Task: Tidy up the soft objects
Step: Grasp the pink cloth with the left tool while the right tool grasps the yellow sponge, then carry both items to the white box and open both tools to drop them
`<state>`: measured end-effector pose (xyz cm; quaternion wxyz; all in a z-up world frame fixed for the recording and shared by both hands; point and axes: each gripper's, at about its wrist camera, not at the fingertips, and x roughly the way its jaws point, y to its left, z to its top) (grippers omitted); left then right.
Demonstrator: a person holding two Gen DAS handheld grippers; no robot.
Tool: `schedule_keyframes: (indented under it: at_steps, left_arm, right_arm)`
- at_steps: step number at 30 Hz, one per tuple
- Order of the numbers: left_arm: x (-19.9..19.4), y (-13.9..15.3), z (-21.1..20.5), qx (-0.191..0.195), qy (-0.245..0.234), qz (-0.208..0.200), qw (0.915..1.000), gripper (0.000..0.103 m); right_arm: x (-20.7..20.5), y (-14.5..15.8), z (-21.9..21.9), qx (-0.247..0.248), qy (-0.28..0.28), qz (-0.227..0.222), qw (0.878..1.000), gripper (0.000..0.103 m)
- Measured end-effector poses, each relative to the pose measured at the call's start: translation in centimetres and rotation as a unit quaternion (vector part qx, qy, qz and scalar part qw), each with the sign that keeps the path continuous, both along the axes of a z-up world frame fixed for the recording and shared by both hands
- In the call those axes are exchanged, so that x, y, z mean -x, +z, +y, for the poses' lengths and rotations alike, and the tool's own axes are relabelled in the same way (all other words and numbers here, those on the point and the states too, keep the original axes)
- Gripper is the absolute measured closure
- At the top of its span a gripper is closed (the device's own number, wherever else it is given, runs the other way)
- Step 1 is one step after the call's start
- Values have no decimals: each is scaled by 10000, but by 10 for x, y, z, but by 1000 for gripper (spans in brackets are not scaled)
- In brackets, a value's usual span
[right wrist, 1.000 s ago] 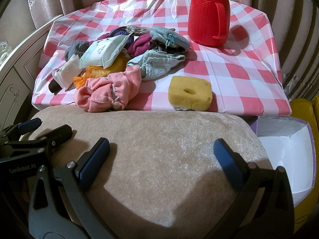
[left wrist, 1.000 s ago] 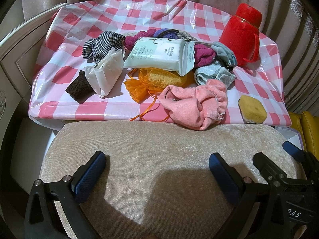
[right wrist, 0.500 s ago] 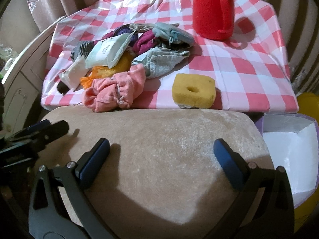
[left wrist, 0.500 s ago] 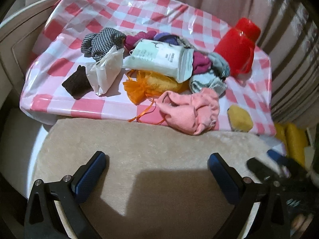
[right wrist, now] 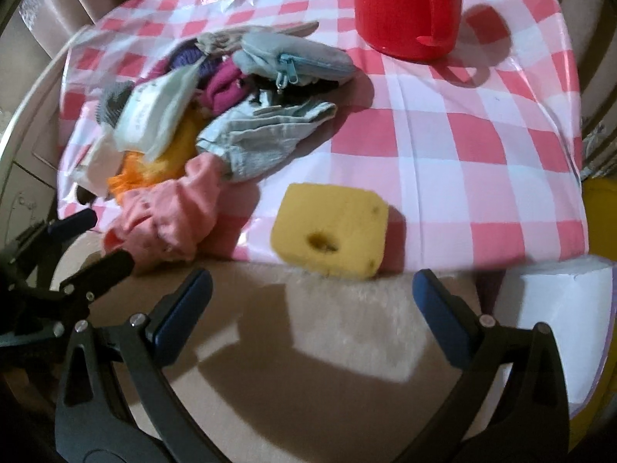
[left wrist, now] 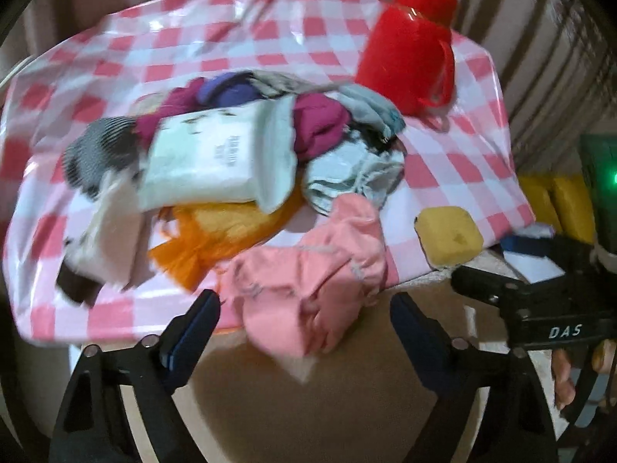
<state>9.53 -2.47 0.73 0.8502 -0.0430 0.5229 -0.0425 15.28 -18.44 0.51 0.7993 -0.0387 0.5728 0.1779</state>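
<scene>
Jaws of the left gripper (left wrist: 304,318) are closing, with the near edge of the pink cloth (left wrist: 308,285) lying between the blue pads, which do not yet press on it. Jaws of the right gripper (right wrist: 312,293) stand wide and released, nothing between them, above the beige cushion (right wrist: 339,347); the yellow sponge (right wrist: 331,231) sits just beyond them at the near edge of the checked surface (right wrist: 482,146).

Behind the pink cloth, on the same surface, soft things lie heaped: an orange mesh bag (left wrist: 216,231), a white wipes pack (left wrist: 219,162) on top of it, a pale grey-blue cloth (left wrist: 347,177), a magenta cloth (left wrist: 320,123), a checked black-and-white cloth (left wrist: 96,154) and a grey zip pouch (right wrist: 297,59). The heap is blurred in the left view. A red jug (left wrist: 408,58) stands well behind the heap, apart from it. A white box (right wrist: 559,320) sits off the surface to the right of the cushion.
</scene>
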Motion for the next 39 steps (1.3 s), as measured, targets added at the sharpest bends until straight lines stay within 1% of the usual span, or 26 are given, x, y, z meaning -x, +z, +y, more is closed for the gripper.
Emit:
schedule_keyframes:
  at_steps: [1,4,5,6,7,8,9,10,11,12,13,14,15,18,19,20,22,24,26,30,33,34,39]
  left_arm:
    - [-4,-3,-3,-17,-47,49,10000,27]
    - [-16,-18,-9,-2,-181,307,9994,36]
    - [-17,-23,-9,11,-189,377,9991,38]
    - [-20,-27,-8,67,-182,448,9988,43]
    - [-20,-30,-4,221,-130,454,9986,53]
    - [-18,-29,-2,327,-102,422,9985,56]
    - [-16,-27,3,546,-76,345,9979,63]
    - [-13,-25,11,906,-72,251,9955,68]
    - [-9,-24,21,1301,-20,194,9913,70]
    - [-4,-25,33,1613,89,158,9867,72]
    - [-1,-25,41,1845,178,118,9826,73]
    - [3,-25,51,2201,268,36,9751,73]
    - [7,-23,59,2467,315,-45,9686,74]
    - [19,-15,78,2975,455,-280,9532,74]
    - [21,-12,82,3044,493,-329,9507,74]
    - [24,-8,85,3085,532,-390,9489,74]
    - [26,-1,86,3058,526,-426,9497,74]
    - [29,5,79,3022,442,-418,9513,74]
    - [25,11,63,3021,300,-418,9519,74]
    - [21,25,13,2822,-216,-434,9581,74]
    - [17,31,-25,2778,-595,-352,9582,74]
    - [15,31,-45,2720,-765,-284,9588,74]
    - [7,30,-110,2634,-1146,-92,9578,74]
  right_arm:
    - [-5,-4,4,92,50,13,9999,0]
    - [-14,-12,9,266,51,14,9996,0]
    - [-17,-13,10,319,3,-9,9995,0]
    - [-19,-14,10,317,-10,-13,9995,1]
    - [-21,-16,11,309,2,9,9995,2]
    - [-22,-18,13,304,22,33,9995,9]
    - [-23,-20,14,300,48,61,9995,27]
    - [-23,-23,14,289,73,116,9995,34]
    - [-24,-26,14,222,93,174,9996,35]
    - [-24,-27,12,136,101,198,9997,36]
    - [-23,-27,10,68,86,194,9998,36]
    - [-22,-24,7,-53,62,158,9998,38]
    - [-21,-22,4,-162,58,105,9998,38]
    - [-15,-10,-6,-420,2,-80,9991,39]
    - [-12,-5,-8,-511,-18,-139,9986,39]
    - [-9,1,-13,-602,-55,-208,9980,39]
    - [-5,13,-25,-774,-169,-341,9963,39]
    - [3,21,-39,-921,-302,-451,9943,39]
    - [12,27,-49,-971,-407,-534,9930,39]
    - [31,35,-83,-913,-683,-698,9910,39]
    - [41,36,-115,-764,-973,-785,9892,39]
    - [44,37,-126,-733,-1094,-805,9880,39]
    - [58,38,-183,-371,-1647,-940,9812,38]
